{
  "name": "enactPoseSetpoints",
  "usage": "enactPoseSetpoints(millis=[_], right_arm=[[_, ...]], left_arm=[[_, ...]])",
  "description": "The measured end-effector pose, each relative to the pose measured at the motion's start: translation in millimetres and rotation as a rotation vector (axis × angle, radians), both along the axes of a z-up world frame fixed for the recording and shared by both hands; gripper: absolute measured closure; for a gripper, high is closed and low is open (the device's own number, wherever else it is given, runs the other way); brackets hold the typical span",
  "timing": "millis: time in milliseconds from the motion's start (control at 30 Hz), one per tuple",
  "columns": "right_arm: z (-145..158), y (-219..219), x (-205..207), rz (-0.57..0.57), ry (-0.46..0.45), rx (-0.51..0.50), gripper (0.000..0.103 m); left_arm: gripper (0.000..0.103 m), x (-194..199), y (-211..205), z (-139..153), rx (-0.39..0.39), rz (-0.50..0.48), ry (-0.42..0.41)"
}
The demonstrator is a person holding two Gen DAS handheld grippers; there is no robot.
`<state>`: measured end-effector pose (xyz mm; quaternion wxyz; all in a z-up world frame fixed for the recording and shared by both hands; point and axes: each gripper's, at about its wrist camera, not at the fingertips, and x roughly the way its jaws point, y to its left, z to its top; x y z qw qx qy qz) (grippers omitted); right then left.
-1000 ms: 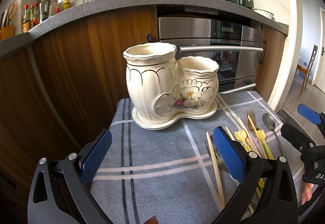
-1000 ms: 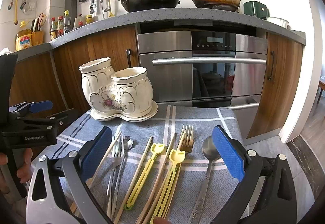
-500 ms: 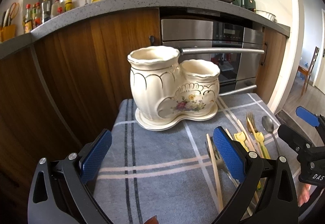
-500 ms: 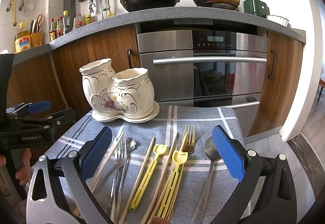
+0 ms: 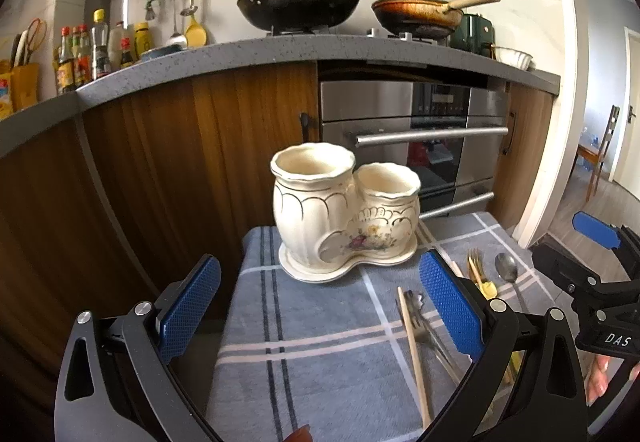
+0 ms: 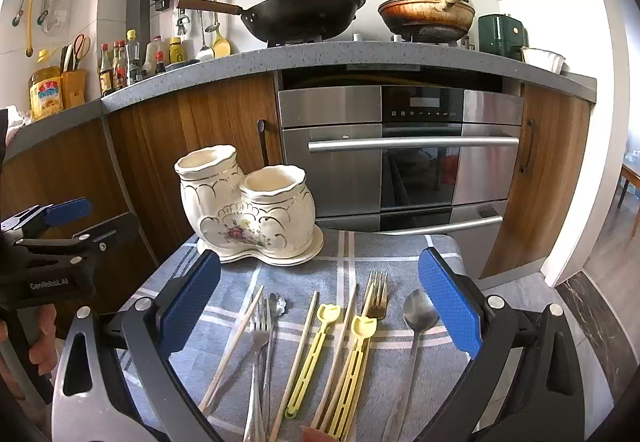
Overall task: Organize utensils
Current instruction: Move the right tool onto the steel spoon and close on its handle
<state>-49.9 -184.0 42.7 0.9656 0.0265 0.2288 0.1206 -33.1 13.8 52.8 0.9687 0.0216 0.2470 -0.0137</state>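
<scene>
Right wrist view: the utensils lie side by side on my grey checked cloth [image 6: 352, 270], handles toward me. At 6 o'clock sit two yellow plastic chopstick-trainers [image 6: 362, 358], a wooden chopstick [image 6: 230, 346] at 7, a steel fork [image 6: 256, 362] next to it, a gold fork [image 6: 376, 294] just past centre, and a steel spoon [image 6: 414, 330] at 5. The cream two-cup ceramic holder with a flower motif [image 6: 248, 209], both cups bare inside, stands upright at 10 o'clock on the cloth's far edge. My right tongs [image 6: 320, 302] hang wide apart above the utensils, gripping nothing. My left tongs [image 5: 320, 302] are also spread wide, the holder [image 5: 344, 213] at their 12 o'clock.
</scene>
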Motion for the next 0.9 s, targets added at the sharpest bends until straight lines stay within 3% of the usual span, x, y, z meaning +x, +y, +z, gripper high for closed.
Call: enactPoseSetpoints(millis=[400,633,800,900], right_arm=[[2.2,-4.1,-7.5,-0.021,-0.002,0.001,0.005],[9.2,-33.2,6.5,-0.093,-0.012,0.01,0.005],[-3.3,-55.0,35.8,-0.141,0.08,-0.077,0.006],[-18.4,-74.1,51.1,-0.159,0.155,-0.059,0.006]], left_arm=[[0.004,-7.2,-3.1,1.8,0.005,-0.02,0.013],[0.004,19.8,-29.8,-9.3,0.13,-0.131,0.105],[0.004,40.7,-30.6,-21.2,0.065,-0.191,0.107],[0.004,47.9,-28.0,-32.9,0.016,-0.22,0.124]])
